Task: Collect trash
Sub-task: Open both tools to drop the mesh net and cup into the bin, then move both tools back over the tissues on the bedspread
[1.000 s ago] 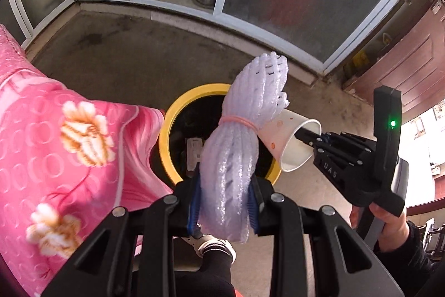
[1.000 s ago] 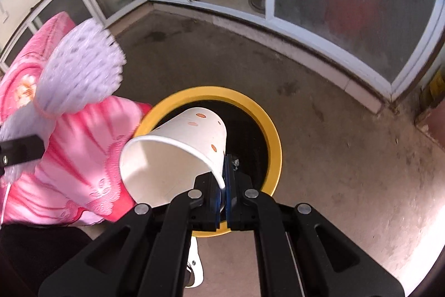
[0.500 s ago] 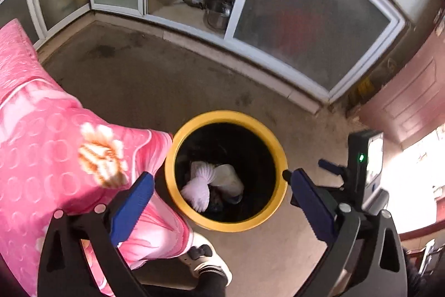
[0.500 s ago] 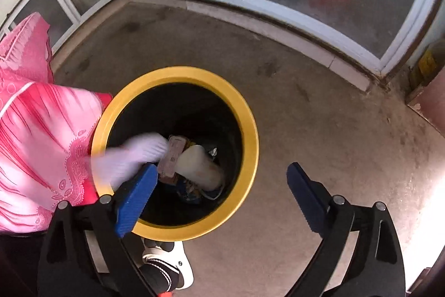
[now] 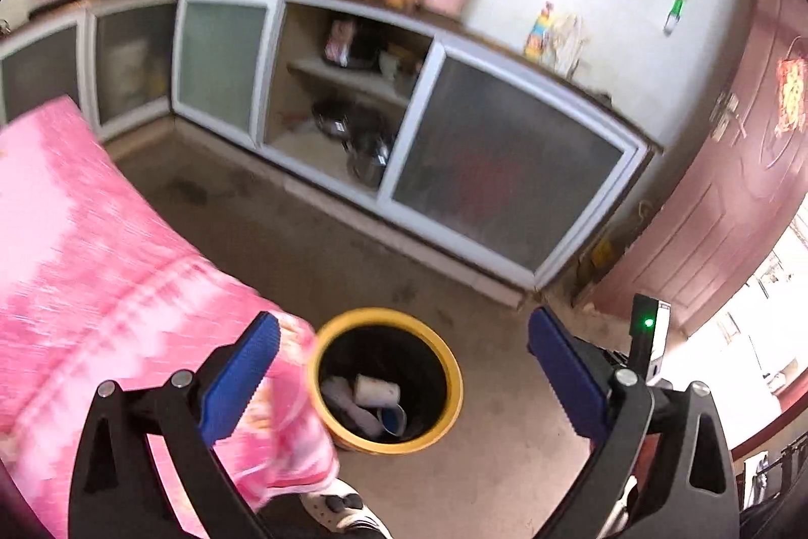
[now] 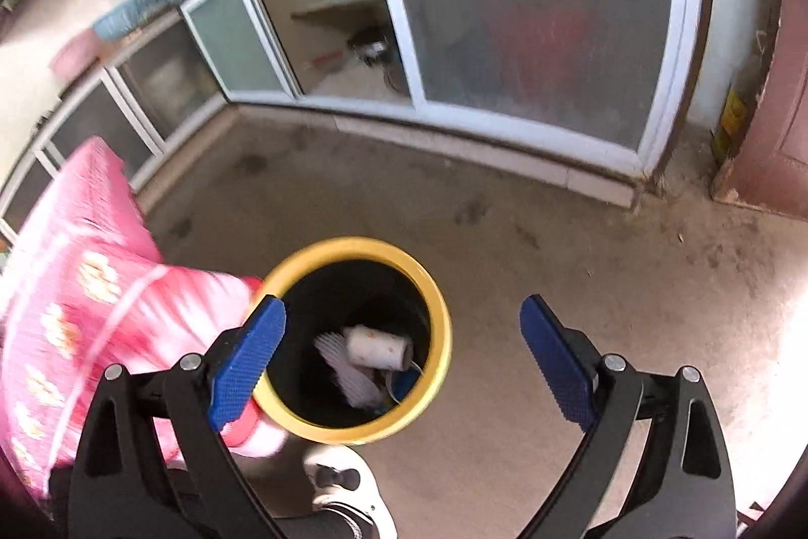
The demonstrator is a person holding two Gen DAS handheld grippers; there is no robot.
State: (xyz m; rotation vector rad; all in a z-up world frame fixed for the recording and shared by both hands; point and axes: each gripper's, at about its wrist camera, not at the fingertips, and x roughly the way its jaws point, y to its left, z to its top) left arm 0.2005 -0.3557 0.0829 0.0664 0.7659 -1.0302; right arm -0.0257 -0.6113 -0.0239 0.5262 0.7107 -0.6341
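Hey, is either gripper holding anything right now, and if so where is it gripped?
Nothing is held. The left gripper and right gripper are both open and empty; the paper cup lies inside the yellow bin.

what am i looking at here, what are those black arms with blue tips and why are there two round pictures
Each round picture comes from a fisheye camera mounted on a hand-held two-finger gripper; a person carries one in each hand. The black arms with blue pads are the gripper fingers. The left gripper and right gripper are both open and hold nothing. Below them on the concrete floor stands a yellow-rimmed bin. Inside lie a paper cup and white foam netting. The pink flowered cloth sits beside the bin.
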